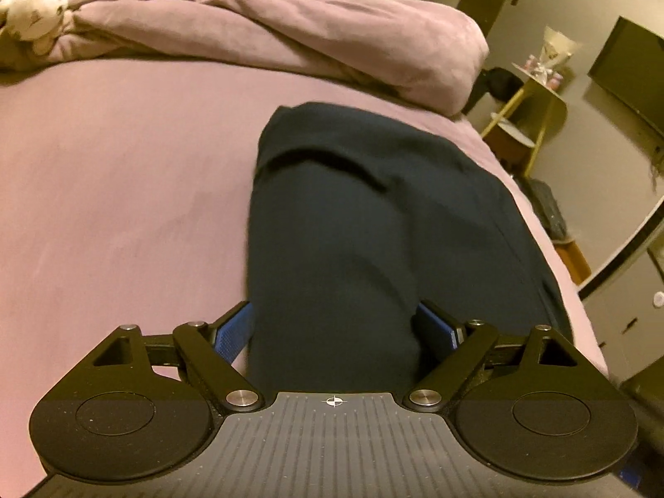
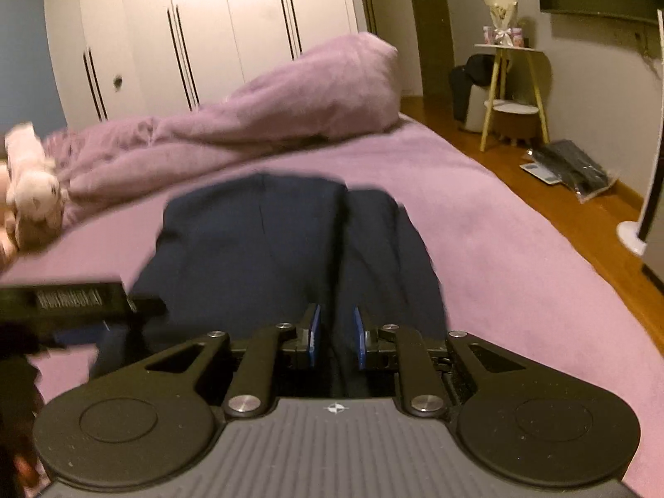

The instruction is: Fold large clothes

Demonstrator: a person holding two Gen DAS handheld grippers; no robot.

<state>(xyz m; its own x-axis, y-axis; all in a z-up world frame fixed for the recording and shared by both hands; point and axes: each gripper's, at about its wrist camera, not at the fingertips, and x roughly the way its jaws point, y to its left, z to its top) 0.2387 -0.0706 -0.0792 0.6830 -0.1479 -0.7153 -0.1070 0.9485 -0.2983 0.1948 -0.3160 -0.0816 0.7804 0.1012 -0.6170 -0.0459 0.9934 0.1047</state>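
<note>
A dark navy garment (image 1: pixel 365 216) lies folded lengthwise on the mauve bed sheet (image 1: pixel 124 207), near the bed's right edge. In the left wrist view my left gripper (image 1: pixel 336 330) stands wide open astride the near end of it. The cloth fills the gap between the blue pads (image 1: pixel 234 334), and I see no pinch. In the right wrist view the same garment (image 2: pixel 249 245) shows a raised fold running toward me. My right gripper (image 2: pixel 337 338) is nearly closed on that fold, with dark cloth between its blue pads (image 2: pixel 315 334).
A heaped mauve duvet (image 2: pixel 269 116) lies across the far side of the bed, with a plush toy (image 2: pixel 33 195) at its left. The left tool's black housing (image 2: pixel 70 301) sits close on the left. Wooden floor (image 2: pixel 581 224), a side table (image 2: pixel 512 95) and white wardrobes (image 2: pixel 186 33) lie beyond.
</note>
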